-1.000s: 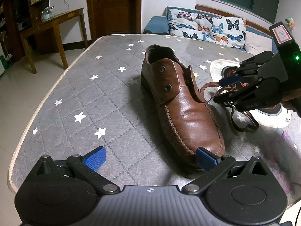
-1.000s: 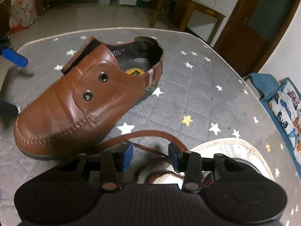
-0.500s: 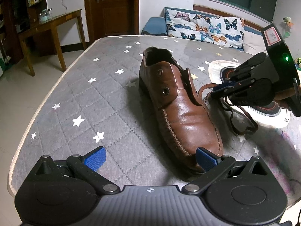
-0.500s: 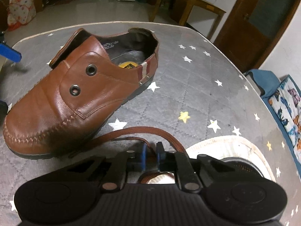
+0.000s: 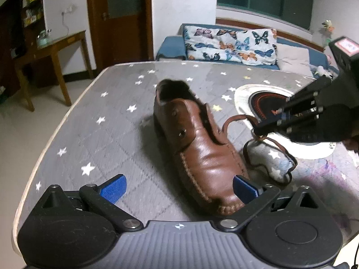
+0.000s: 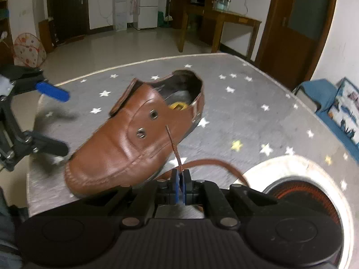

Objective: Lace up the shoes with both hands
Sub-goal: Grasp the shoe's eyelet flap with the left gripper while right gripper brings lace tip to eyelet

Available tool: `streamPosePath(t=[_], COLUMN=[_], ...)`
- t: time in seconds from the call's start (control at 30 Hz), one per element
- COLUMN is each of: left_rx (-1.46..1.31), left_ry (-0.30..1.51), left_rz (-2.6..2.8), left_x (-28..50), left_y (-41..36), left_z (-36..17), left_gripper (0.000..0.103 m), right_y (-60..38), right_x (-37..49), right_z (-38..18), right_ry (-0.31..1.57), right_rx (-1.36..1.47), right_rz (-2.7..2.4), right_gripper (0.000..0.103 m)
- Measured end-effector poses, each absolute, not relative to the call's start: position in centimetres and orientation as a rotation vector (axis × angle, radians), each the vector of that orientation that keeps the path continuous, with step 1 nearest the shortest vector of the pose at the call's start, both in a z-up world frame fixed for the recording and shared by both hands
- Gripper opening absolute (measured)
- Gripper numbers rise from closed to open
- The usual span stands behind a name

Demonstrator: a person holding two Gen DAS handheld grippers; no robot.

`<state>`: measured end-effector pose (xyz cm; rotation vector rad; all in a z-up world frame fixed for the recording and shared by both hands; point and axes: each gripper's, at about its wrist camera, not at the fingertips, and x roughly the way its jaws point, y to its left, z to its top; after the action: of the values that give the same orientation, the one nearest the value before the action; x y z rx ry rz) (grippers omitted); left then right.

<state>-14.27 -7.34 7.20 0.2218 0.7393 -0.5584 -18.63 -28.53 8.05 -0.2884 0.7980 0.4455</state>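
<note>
A brown leather shoe (image 5: 202, 154) lies on the grey star-patterned table cover (image 5: 101, 134), toe towards me. My left gripper (image 5: 178, 189) is open; its right pad (image 5: 244, 189) sits beside the toe, and the left pad is well clear. My right gripper (image 6: 180, 180) is shut on the brown lace (image 6: 174, 148), whose tip stands up in front of the two side eyelets (image 6: 147, 124). In the left wrist view the right gripper (image 5: 258, 130) holds the lace (image 5: 269, 154) above the table right of the shoe, the rest looping on the cover.
A white round mat with a dark disc (image 5: 278, 103) lies right of the shoe, under the right gripper. The table's rounded edge (image 5: 56, 134) runs along the left. Beyond are a sofa with a butterfly cushion (image 5: 228, 44) and a wooden side table (image 5: 56, 49).
The right gripper's jaws went from apart to shut on the lace and rose, lifting the lace end off the table. The left gripper stayed open at the toe.
</note>
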Motion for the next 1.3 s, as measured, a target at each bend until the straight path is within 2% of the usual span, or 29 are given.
streamPosePath(t=[0.33,0.5,0.6,1.07,1.3], left_rx=[0.274,0.284,0.293,0.353,0.379], left_ry=[0.697,0.677,0.667,0.627,0.622], left_rz=[-0.642,-0.711,-0.750,-0.811,-0.824], left_x=[-14.0,-13.6,-13.5,-13.6,-13.3], left_y=[-8.6,-9.1,-9.5,-10.3,-10.9], left_z=[8.0,8.4,8.4,8.6,8.5], left_gripper=[0.081,0.060,0.057,0.057,0.051], right_y=[-27.7,-27.6,-27.4,-27.0,-27.0], right_x=[-19.8,-19.7,-19.7,-19.4,-20.1], right_z=[6.1,5.6,5.5,5.1,5.6], right_ry=[0.812,0.805,0.794,0.753,0.722], right_rx=[-0.258,-0.267,-0.284,-0.310,-0.285], right_rz=[0.468,0.470,0.477,0.508,0.523], right_gripper=[0.003,0.003,0.005,0.006,0.004])
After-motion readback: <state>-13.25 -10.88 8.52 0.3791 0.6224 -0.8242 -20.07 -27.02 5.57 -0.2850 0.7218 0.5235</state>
